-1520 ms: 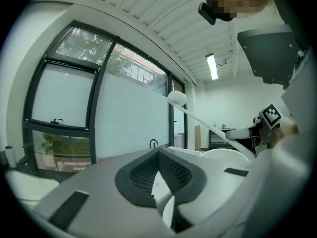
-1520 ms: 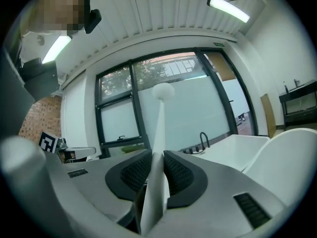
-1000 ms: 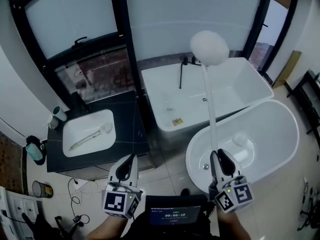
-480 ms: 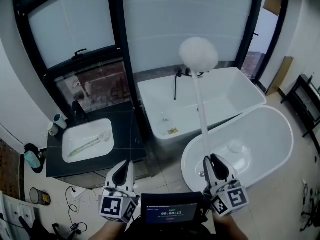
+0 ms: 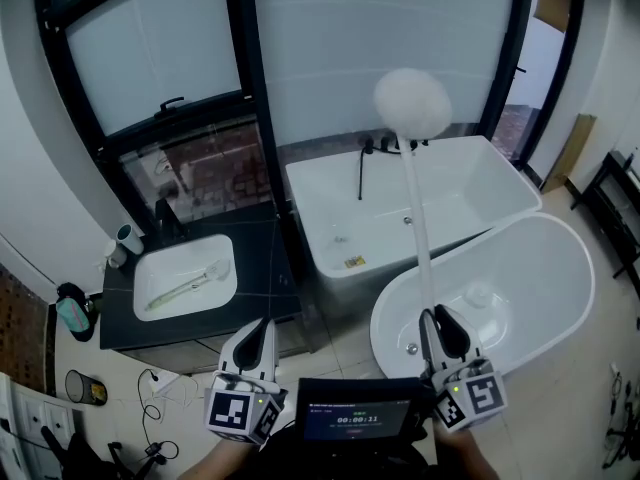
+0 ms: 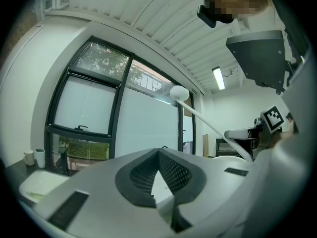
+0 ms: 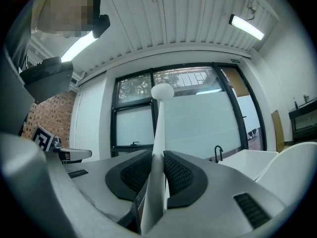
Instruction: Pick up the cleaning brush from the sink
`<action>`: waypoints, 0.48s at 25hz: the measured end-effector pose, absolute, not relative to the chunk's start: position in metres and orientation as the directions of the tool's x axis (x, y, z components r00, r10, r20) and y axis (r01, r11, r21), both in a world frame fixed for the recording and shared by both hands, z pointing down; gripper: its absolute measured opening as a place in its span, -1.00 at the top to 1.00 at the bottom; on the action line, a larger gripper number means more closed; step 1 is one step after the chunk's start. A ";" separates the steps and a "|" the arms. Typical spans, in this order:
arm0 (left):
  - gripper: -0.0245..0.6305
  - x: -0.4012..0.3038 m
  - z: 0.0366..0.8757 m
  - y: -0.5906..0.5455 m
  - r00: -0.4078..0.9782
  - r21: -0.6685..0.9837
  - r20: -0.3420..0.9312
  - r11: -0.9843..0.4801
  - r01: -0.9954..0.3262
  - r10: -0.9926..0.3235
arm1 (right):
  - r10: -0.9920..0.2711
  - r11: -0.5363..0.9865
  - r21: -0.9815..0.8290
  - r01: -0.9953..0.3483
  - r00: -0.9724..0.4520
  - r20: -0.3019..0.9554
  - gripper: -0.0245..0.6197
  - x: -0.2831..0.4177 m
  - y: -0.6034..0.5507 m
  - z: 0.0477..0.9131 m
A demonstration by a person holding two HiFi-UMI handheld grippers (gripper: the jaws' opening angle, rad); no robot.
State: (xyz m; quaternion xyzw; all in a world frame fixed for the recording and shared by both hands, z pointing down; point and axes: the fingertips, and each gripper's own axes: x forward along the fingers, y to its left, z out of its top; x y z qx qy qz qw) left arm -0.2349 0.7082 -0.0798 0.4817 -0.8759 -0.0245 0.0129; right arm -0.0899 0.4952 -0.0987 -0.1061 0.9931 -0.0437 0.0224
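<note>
A small pale cleaning brush [image 5: 186, 286] lies slantwise in the white sink [image 5: 222, 250] set in a black counter at the left. My right gripper [image 5: 435, 320] is shut on the lower end of a long white wand [image 5: 418, 230] that stands upright with a fluffy round head [image 5: 412, 101]. In the right gripper view the pads of my right gripper [image 7: 158, 157] press on the wand's shaft [image 7: 159, 128]. My left gripper [image 5: 262, 328] hangs near the counter's front edge, well short of the sink. My left gripper [image 6: 158, 152] shows its jaws closed tip to tip with nothing between them.
A rectangular white tub [image 5: 500, 173] with a black tap [image 5: 362, 168] stands behind an oval white tub [image 5: 560, 298]. Two cups [image 5: 124, 240] sit on the counter's far left corner. A teal bottle [image 5: 70, 313], a bin [image 5: 80, 386] and cables lie on the floor. A dark screen [image 5: 350, 418] sits between my hands.
Both grippers drifted a little together and sit slightly lower in the head view. The right one still holds the wand upright; the left one stays closed.
</note>
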 end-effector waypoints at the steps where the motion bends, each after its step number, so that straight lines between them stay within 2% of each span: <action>1: 0.93 -0.236 -0.078 0.710 -0.540 0.059 0.002 0.539 -0.840 -0.842 | -0.209 0.974 -0.094 -0.205 -0.977 -0.043 0.72 -0.092 0.496 -0.100; 5: 0.93 -0.238 -0.078 0.713 -0.547 0.056 0.004 0.546 -0.836 -0.837 | -0.190 0.980 -0.073 -0.185 -0.979 -0.072 0.72 -0.097 0.501 -0.108; 12: 0.93 -0.240 -0.072 0.715 -0.554 0.056 0.028 0.555 -0.830 -0.832 | -0.206 0.976 -0.082 -0.203 -0.978 -0.030 0.72 -0.095 0.499 -0.094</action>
